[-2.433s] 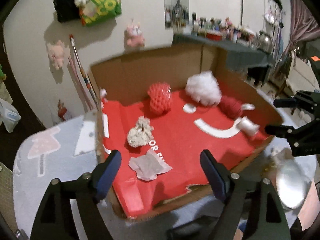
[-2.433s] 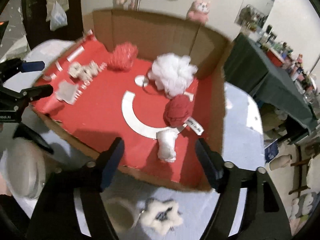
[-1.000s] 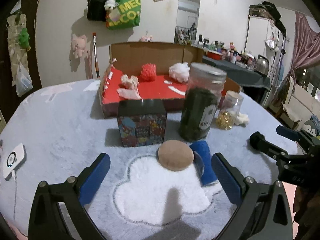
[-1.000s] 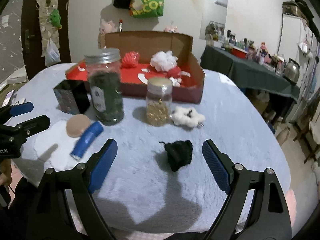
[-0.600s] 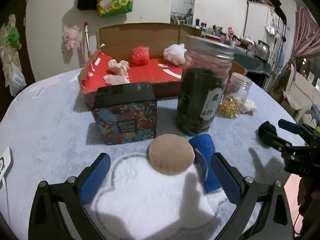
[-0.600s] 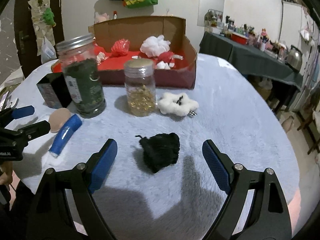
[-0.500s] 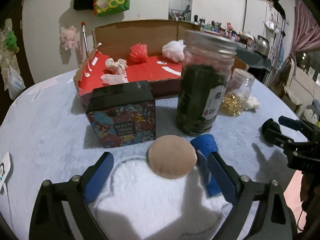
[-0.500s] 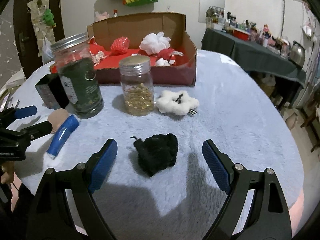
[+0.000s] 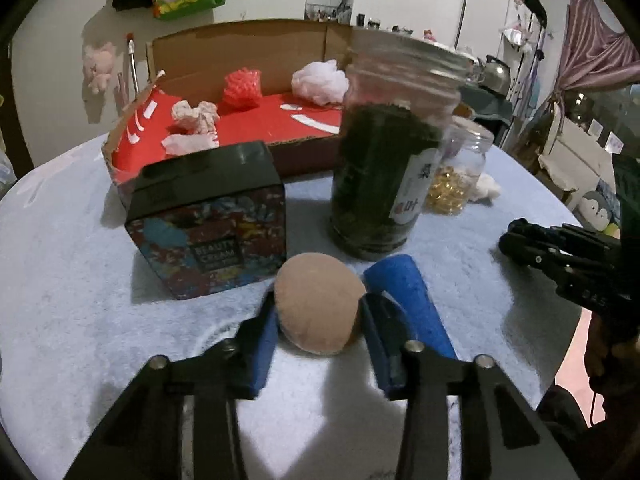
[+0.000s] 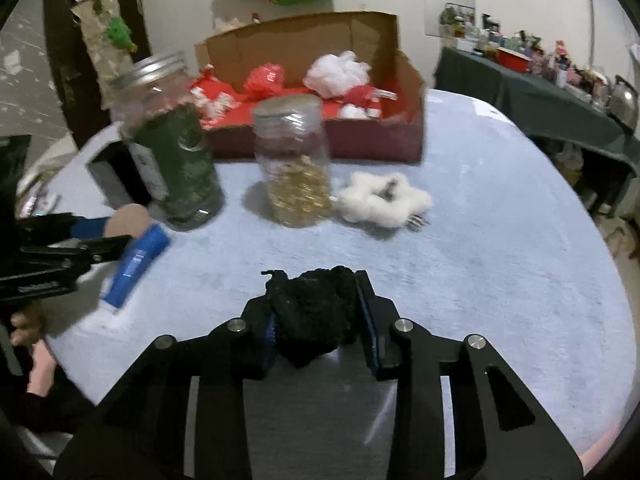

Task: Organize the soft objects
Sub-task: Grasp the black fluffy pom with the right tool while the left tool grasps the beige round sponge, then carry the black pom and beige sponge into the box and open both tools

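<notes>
Left gripper (image 9: pixel 318 334) clamped on tan round puff (image 9: pixel 318 302) between its blue pads, right gripper (image 10: pixel 316 326) clamped on black knitted pouch (image 10: pixel 314 312), both on the pale blue table cover (image 10: pixel 500 240), blue tube (image 9: pixel 412 304) beside puff, jars and red-lined cardboard box (image 10: pixel 376 144) beyond.

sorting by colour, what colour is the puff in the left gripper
Tan puff, clearest in the left wrist view.

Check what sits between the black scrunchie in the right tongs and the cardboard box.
In the right wrist view, between the black scrunchie and the cardboard box lie bare blue cloth, the gold-filled jar and a white fluffy clip.
</notes>
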`<state>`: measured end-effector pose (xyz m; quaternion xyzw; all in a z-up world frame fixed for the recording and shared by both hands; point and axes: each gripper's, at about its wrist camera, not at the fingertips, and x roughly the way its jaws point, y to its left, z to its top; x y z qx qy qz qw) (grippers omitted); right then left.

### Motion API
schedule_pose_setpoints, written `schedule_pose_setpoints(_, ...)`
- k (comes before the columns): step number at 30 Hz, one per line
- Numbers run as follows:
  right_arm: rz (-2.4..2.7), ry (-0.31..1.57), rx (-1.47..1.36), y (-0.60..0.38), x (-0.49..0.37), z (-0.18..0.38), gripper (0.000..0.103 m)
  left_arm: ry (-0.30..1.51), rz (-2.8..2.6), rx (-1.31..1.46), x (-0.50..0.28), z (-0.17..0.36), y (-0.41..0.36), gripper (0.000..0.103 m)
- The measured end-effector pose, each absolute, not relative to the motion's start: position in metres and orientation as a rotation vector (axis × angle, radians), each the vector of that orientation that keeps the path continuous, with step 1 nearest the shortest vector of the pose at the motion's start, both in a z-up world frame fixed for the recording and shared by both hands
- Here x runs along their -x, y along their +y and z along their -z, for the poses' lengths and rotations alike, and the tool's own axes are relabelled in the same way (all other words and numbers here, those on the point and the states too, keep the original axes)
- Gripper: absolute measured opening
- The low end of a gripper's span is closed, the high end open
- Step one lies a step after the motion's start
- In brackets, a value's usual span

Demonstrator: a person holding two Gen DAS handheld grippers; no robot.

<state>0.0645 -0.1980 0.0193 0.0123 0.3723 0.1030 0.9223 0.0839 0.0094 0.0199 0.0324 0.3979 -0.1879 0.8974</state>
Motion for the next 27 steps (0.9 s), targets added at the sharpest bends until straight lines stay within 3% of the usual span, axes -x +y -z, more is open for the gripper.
schedule_pose_setpoints(2, -0.222, 0.730, -0.015, -0.191, -0.060, -0.026, 0.028, 0.830, 0.414, -0.046, -0.082, -0.022, 0.012, 0.026)
schedule_pose_setpoints(5, -0.264, 0.698, -0.012, -0.179, -0.058, -0.034, 0.028, 0.837, 0.452, -0.024, -0.079, -0.027, 0.013, 0.022)
schedule_pose_setpoints(27, -0.376, 0.701, -0.039, -0.148, -0.073, -0.041, 0.028, 0.830, 0.541, 0.007, -0.078, -0.042, 0.012, 0.021)
